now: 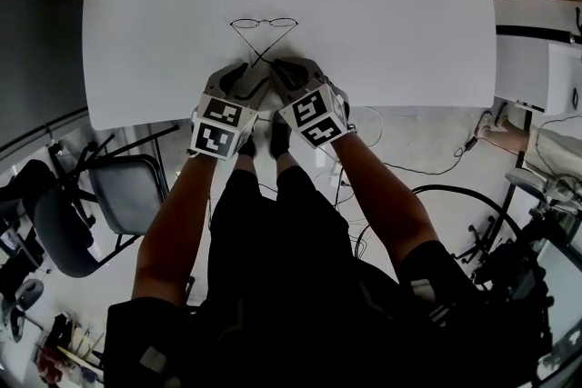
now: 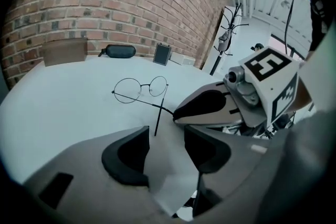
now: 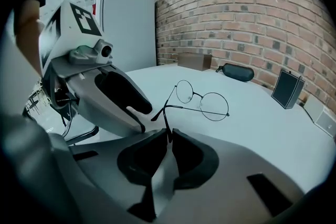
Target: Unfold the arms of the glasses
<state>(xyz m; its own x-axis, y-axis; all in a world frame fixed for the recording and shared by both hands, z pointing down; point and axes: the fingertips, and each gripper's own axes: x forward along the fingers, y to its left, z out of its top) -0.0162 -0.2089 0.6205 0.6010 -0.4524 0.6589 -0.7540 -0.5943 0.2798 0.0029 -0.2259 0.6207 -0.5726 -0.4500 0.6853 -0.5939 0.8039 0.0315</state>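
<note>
Unfolding under way: wire-rimmed glasses (image 1: 264, 23) lie on a white desk (image 1: 409, 32), lenses away from the person and the two thin arms crossed in an X toward the near edge. The right gripper (image 3: 170, 139) has its jaws closed on the tip of one arm, a hold that looks meant to swing that arm out from behind the lenses while the frame rests on the desk. The left gripper (image 2: 165, 147) sits just beside it with its jaws wide apart and nothing pressed between them. The other arm's tip lies on the desk just ahead of the gap. Whether the left is lining up for a grip or has let go cannot be told, but its place suits taking that second arm. Both grippers point down at a slant, close together at the desk's near edge, because the crossed tips end side by side there. Neither arm appears fully opened yet.
</note>
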